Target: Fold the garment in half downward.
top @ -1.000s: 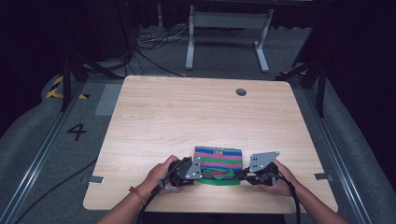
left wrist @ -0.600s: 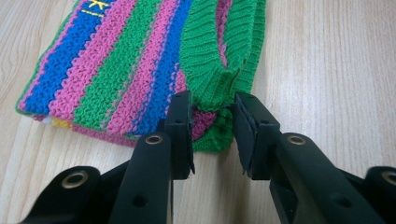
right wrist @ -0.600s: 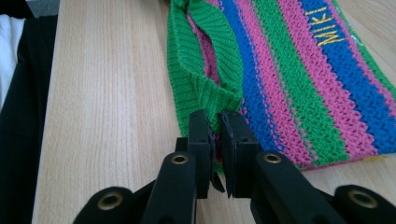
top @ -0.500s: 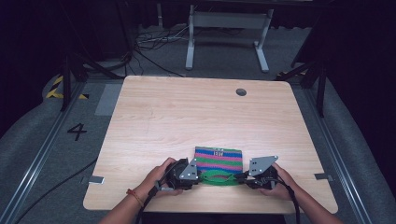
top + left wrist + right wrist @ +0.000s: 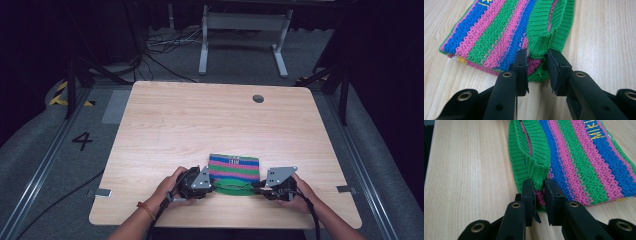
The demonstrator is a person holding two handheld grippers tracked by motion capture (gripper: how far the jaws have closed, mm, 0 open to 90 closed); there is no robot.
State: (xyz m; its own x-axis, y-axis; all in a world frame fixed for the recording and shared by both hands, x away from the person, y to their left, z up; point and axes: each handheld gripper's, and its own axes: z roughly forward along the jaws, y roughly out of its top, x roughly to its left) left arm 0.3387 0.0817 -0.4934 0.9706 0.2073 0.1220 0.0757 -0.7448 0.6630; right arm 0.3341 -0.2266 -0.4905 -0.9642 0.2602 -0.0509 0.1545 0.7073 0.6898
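A knitted pouch (image 5: 234, 167) with blue, pink and green stripes lies flat near the table's front edge. Its green ribbed rim (image 5: 234, 188) faces the person and stretches between the two grippers. My left gripper (image 5: 212, 186) is at the rim's left end. Seen up close, the left gripper (image 5: 537, 65) has just been opening, and the raised rim corner (image 5: 541, 45) sits loosely between its jaws. My right gripper (image 5: 256, 189) is at the other end. Its jaws (image 5: 539, 190) have also been opening, but the pads still touch both sides of the rim fold (image 5: 536, 170).
The wooden table (image 5: 200, 125) has a round cable hole (image 5: 258, 98) at the back right. Both hands rest on the table at its front edge. Beyond the table, a grey floor with cables and a white stand (image 5: 240, 30).
The pouch's near green rim has sunk closer to the table between the grippers. Both hands have kept their places.
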